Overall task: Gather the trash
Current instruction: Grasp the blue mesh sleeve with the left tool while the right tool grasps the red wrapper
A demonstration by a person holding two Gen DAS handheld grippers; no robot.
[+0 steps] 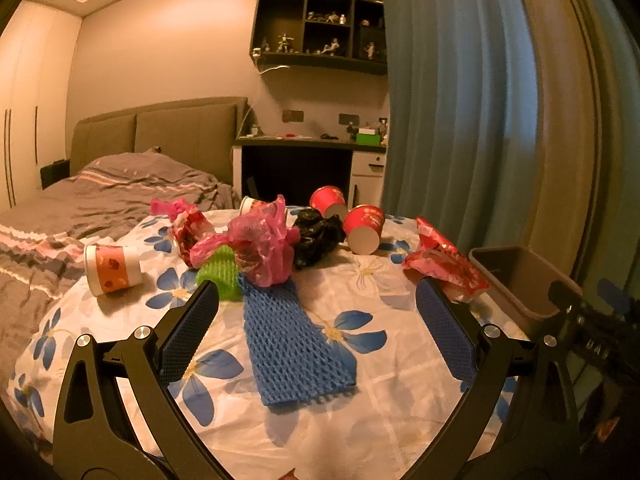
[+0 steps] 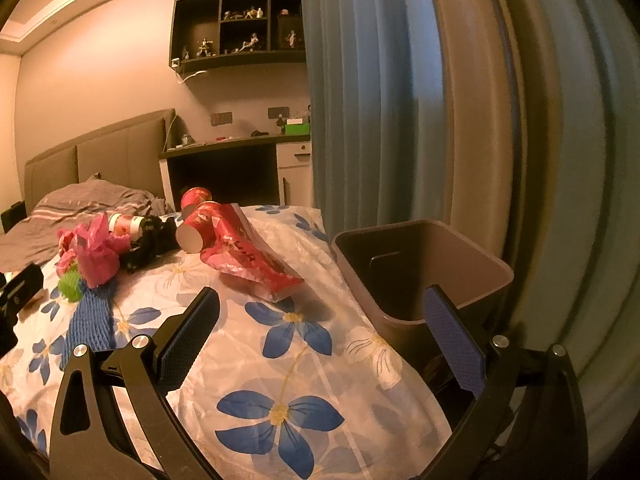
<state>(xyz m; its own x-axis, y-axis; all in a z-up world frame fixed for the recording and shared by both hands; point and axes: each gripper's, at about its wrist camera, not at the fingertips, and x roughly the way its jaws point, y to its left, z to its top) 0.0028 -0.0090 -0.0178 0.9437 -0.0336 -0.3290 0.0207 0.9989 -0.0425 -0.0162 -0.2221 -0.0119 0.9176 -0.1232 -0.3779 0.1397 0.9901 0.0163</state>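
Bedroom; floral-covered surface (image 1: pixel 360 420) strewn w/ trash, bin (image 2: pixel 460 256) at its right edge for drop-offs. Left gripper (image 1: pixel 316 300) released over blue foam net (image 1: pixel 292 344); right gripper (image 2: pixel 320 308) released, empty.

My left camera looks forward along its fingers, low and close over the floral cloth (image 1: pixel 360 420), facing the headboard wall. My right camera sits further right, also low, with the brown bin (image 2: pixel 460 248) just ahead. Both views share the red wrapper (image 1: pixel 444 260), red cups (image 2: pixel 200 224) and wall shelf (image 1: pixel 320 28).
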